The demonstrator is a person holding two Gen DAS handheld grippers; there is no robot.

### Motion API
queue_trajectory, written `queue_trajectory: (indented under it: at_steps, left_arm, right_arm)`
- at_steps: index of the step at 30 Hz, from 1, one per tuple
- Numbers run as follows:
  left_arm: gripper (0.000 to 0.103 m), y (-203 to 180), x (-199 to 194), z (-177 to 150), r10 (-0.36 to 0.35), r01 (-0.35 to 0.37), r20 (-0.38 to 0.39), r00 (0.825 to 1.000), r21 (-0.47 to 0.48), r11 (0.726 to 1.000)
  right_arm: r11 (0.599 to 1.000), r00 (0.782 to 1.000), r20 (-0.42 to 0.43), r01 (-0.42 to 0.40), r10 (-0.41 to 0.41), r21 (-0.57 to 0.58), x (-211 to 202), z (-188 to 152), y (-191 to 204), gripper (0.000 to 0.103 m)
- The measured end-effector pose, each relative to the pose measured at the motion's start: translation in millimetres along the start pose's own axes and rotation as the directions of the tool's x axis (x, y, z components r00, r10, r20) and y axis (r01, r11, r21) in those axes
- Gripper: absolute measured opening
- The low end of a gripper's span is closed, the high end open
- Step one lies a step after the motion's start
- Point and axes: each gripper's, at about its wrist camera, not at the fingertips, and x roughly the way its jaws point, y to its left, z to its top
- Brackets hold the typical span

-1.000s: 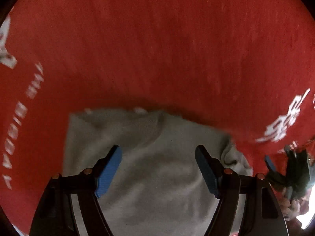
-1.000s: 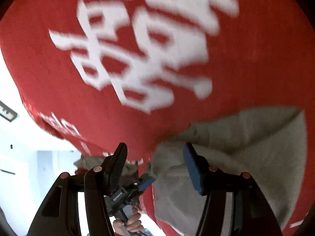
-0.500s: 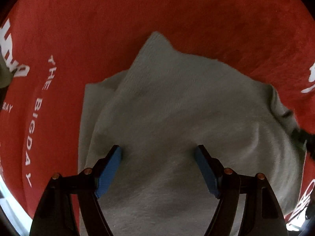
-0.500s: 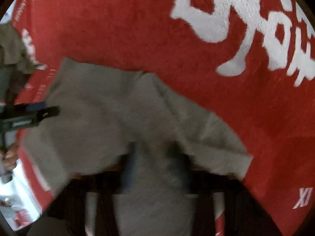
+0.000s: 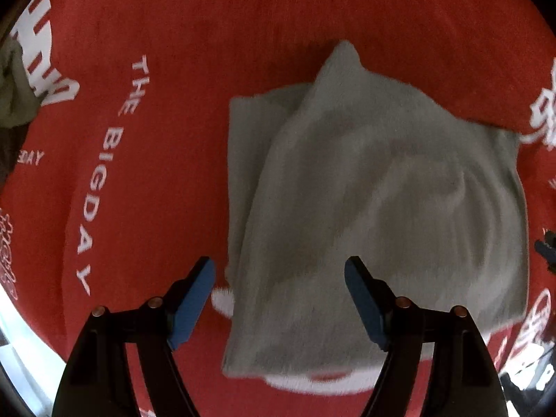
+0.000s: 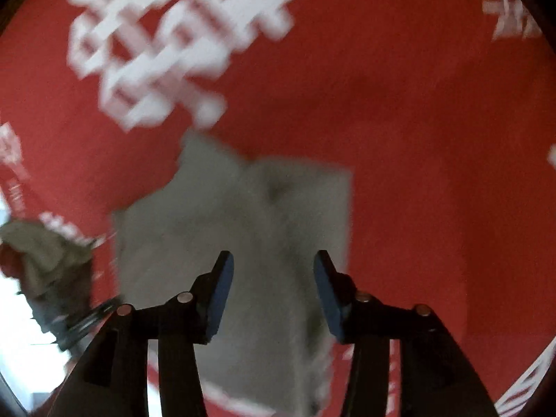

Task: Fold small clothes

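Cloth (image 5: 378, 208), grey and soft-napped, lay folded in a rough rectangle with 1 corner poking up, flat on the red fuzzy cover (image 5: 243, 34) printed with white letters. Left gripper (image 5: 279, 299) hung over its near edge, blue-padded fingers wide, holding nothing. Right gripper (image 6: 272, 293) hovered above it too, fingers apart and empty. An olive garment (image 5: 15, 90) sat crumpled at the cover's edge.

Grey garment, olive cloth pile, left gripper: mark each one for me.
grey garment (image 5: 375, 208), left wrist view, middle of its top folded layer.
olive cloth pile (image 5: 15, 87), left wrist view, its crumpled bulk at the left edge.
left gripper (image 5: 279, 292), left wrist view, midway between its open jaws.
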Motion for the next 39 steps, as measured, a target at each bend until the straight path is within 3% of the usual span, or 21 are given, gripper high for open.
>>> queue_trajectory:
  at_steps: [3,6,9,12,14,16,18,20,22,23,24,25,30,33,37,39]
  left_arm:
    - [0.077,1.8,-4.6,-3.9,-0.045,0.045,-0.015,0.999,0.023,0.999]
    - [0.077,4.3,-4.0,-14.1,-0.079,0.080,-0.022,0.997,0.042,0.996]
    - [0.077,10.7,-2.4,-21.0,-0.134,0.135,-0.024,0.991,0.044,0.990]
    - [0.074,18.3,0.0,-27.0,-0.176,0.178,-0.024,0.984,0.071,0.982]
    - [0.059,23.5,3.2,-32.9,-0.211,0.214,-0.043,0.977,0.078,0.974]
    - [0.056,27.3,6.6,-36.4,-0.244,0.249,-0.066,0.967,0.076,0.965]
    - [0.035,25.6,8.1,-39.3,-0.248,0.255,-0.076,0.966,0.106,0.961]
    - [0.006,24.3,11.4,-40.5,-0.247,0.257,-0.091,0.965,0.129,0.958]
    - [0.006,20.1,7.6,-37.3,-0.249,0.260,-0.095,0.964,0.141,0.955]
    - [0.006,21.7,4.3,-37.9,-0.244,0.255,-0.086,0.966,0.152,0.955]
    - [0.006,25.8,0.5,-40.0,-0.235,0.245,-0.075,0.969,0.163,0.956]
    - [0.006,28.5,-0.9,-43.5,-0.233,0.242,-0.073,0.970,0.161,0.957]
    - [0.006,37.9,13.2,-69.5,-0.220,0.232,-0.092,0.971,0.137,0.963]
    - [0.007,41.3,10.3,-71.0,-0.229,0.234,-0.062,0.971,0.097,0.967]
    - [0.008,37.0,-2.5,-70.8,-0.184,0.186,-0.034,0.982,0.095,0.978]
    - [0.038,28.1,-11.6,-69.0,-0.114,0.115,-0.014,0.993,0.110,0.987]
  right_arm:
    - [0.987,0.986,-0.047,-0.162,0.161,-0.022,-2.6,-41.8,21.3,0.052]
    - [0.955,0.946,-0.135,-0.297,0.294,0.001,8.1,-84.1,45.8,0.054]
    - [0.952,0.929,-0.210,-0.302,0.305,0.047,30.9,-119.3,57.2,0.055]
    - [0.955,0.930,-0.224,-0.275,0.293,0.107,50.4,-149.1,59.1,0.055]
    - [0.945,0.934,-0.185,-0.276,0.307,0.176,59.3,-163.8,55.7,0.055]
    - [0.933,0.943,-0.137,-0.266,0.304,0.242,66.5,-176.4,52.5,0.056]
    - [0.922,0.953,-0.088,-0.253,0.289,0.292,65.8,-175.9,37.8,0.056]
    - [0.905,0.958,-0.034,-0.256,0.284,0.338,72.7,-173.4,37.6,0.056]
    - [0.871,0.956,0.025,-0.276,0.292,0.406,73.7,-168.4,27.7,0.054]
    - [0.851,0.954,0.043,-0.285,0.297,0.441,75.8,-163.5,25.4,0.047]
    - [0.836,0.955,0.049,-0.280,0.292,0.471,76.9,-160.0,24.8,0.013]
    - [0.849,0.965,0.036,-0.247,0.261,0.467,73.0,-154.7,27.0,0.010]
    - [0.950,0.988,-0.039,-0.131,0.148,0.285,53.0,-155.2,46.2,0.008]
    - [0.958,0.993,-0.091,-0.051,0.079,0.282,61.9,-164.7,34.5,0.007]
    - [0.967,0.991,-0.117,-0.037,0.069,0.252,56.1,-167.5,36.8,0.008]
    - [0.981,0.990,-0.143,0.021,0.007,0.191,47.5,-164.5,48.9,0.012]
